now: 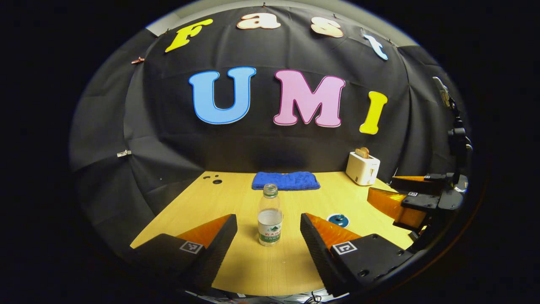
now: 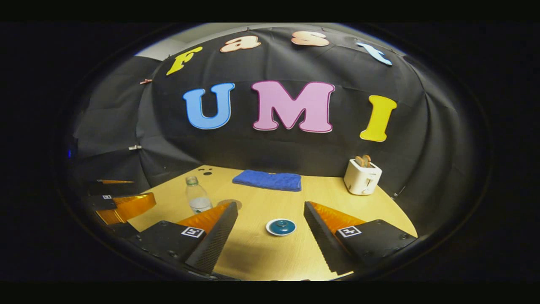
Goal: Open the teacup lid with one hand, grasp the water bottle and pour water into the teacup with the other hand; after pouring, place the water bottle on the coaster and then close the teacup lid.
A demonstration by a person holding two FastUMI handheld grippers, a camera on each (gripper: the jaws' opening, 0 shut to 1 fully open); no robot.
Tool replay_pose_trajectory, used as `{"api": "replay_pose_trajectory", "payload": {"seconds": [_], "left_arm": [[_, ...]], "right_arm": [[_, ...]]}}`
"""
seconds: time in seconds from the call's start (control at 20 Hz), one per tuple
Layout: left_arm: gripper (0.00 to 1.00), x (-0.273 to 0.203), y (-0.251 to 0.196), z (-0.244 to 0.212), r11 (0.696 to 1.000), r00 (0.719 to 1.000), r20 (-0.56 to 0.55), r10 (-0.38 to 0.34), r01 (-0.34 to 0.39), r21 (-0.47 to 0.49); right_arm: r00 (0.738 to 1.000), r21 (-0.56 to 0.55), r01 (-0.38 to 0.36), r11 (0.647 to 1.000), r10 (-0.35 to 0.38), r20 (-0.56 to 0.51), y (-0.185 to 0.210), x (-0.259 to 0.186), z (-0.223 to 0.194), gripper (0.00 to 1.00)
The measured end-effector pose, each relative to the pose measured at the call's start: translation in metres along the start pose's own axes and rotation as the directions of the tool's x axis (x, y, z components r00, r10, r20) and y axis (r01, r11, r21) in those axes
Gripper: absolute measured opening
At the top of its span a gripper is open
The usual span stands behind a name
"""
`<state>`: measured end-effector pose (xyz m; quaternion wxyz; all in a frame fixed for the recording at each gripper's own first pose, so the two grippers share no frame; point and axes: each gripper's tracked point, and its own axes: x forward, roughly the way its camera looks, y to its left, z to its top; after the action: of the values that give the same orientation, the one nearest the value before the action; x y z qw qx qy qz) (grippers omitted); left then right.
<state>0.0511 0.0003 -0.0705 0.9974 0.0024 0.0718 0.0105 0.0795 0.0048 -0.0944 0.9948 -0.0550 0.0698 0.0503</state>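
On the wooden table [image 1: 295, 198] the water bottle [image 1: 270, 214] stands between the spread jaws of the left gripper [image 1: 268, 230] and the lidded teacup [image 2: 281, 226] between those of the right gripper [image 2: 271, 223], nothing grasped, so I judge lifting the lid comes next.

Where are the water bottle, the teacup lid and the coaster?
water bottle [image 1: 270, 215], left gripper view, on its clear body.
teacup lid [image 2: 281, 226], right gripper view, on its blue top.
coaster [image 2: 234, 203], right gripper view, on its visible edge.
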Motion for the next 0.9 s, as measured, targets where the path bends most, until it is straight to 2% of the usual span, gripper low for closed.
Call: {"api": "replay_pose_trajectory", "payload": {"seconds": [0.3, 0.5, 0.65, 0.9], "left_arm": [[0.95, 0.038, -0.014, -0.067, 0.999, 0.999, -0.035, -0.024, 0.025, 0.048], [0.95, 0.059, -0.013, -0.105, 0.999, 0.999, -0.052, -0.009, 0.011, 0.048], [0.93, 0.063, -0.001, -0.121, 1.0, 0.998, -0.064, 0.011, -0.011, 0.0], [0.95, 0.062, 0.01, -0.128, 0.996, 0.997, -0.08, 0.023, -0.03, -0.082]], "right_arm": [[0.999, -0.018, 0.049, 0.999, -0.05, -0.016, -0.019, 0.063, -0.055, 0.98], [0.997, -0.035, 0.072, 0.997, -0.073, -0.021, -0.024, 0.098, -0.089, 0.98], [0.998, -0.036, 0.063, 0.997, -0.064, -0.02, -0.022, 0.115, -0.104, 0.98], [0.998, -0.048, 0.048, 0.998, -0.05, -0.047, -0.02, 0.132, -0.121, 0.98]]}}
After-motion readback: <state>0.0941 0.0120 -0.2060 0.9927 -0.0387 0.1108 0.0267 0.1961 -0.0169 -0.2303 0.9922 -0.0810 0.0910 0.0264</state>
